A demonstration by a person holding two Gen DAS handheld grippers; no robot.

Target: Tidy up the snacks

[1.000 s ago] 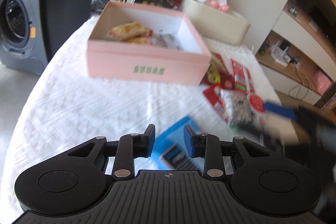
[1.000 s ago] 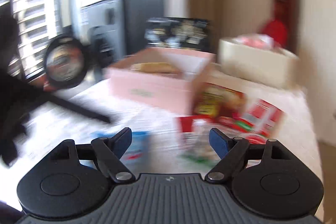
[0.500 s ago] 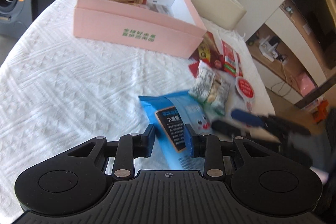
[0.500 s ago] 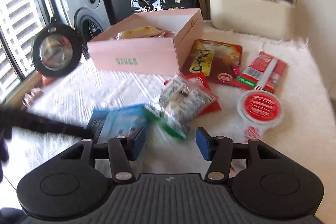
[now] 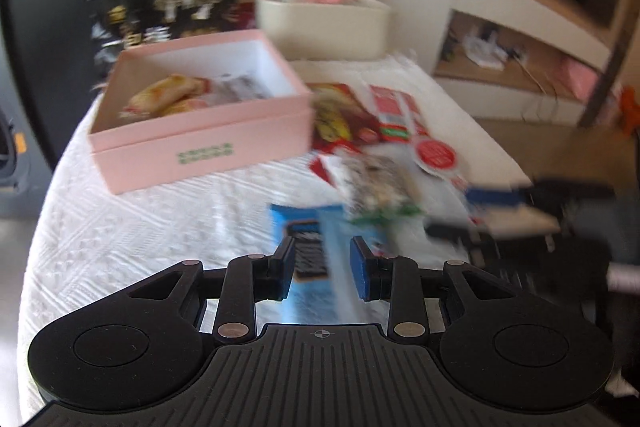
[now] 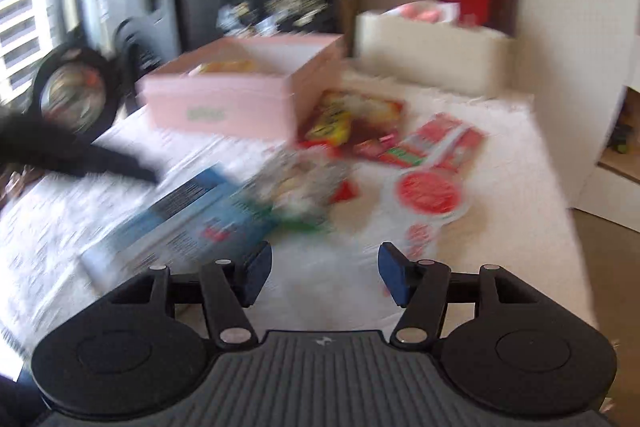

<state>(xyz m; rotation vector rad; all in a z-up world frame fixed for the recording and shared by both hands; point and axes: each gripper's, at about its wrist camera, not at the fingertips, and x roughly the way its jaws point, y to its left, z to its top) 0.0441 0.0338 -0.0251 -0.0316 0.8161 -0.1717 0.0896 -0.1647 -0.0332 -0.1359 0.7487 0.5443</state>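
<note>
An open pink box [image 5: 200, 143] with a few snack packs inside sits on the white cloth; it also shows in the right wrist view [image 6: 224, 107]. A blue snack pack [image 5: 310, 247] lies in front of it, seen also from the right [image 6: 188, 215]. My left gripper [image 5: 322, 265] is partly open, its fingers either side of the blue pack just above it. A clear nut pack [image 6: 296, 187], red packs [image 6: 424, 143] and a round red-lidded cup [image 6: 428, 191] lie to the right. My right gripper [image 6: 324, 269] is open and empty above the cloth.
A cream container [image 5: 324, 27] and a black bag [image 5: 168, 7] stand behind the pink box. A washing machine [image 6: 136, 19] is to the left, shelves [image 5: 520, 39] to the right. The table edge [image 6: 560, 227] runs along the right side.
Both views are blurred by motion. The left gripper has opened a little and tilted up over the blue pack. The right gripper has opened wider and pulled back from the nut pack.
</note>
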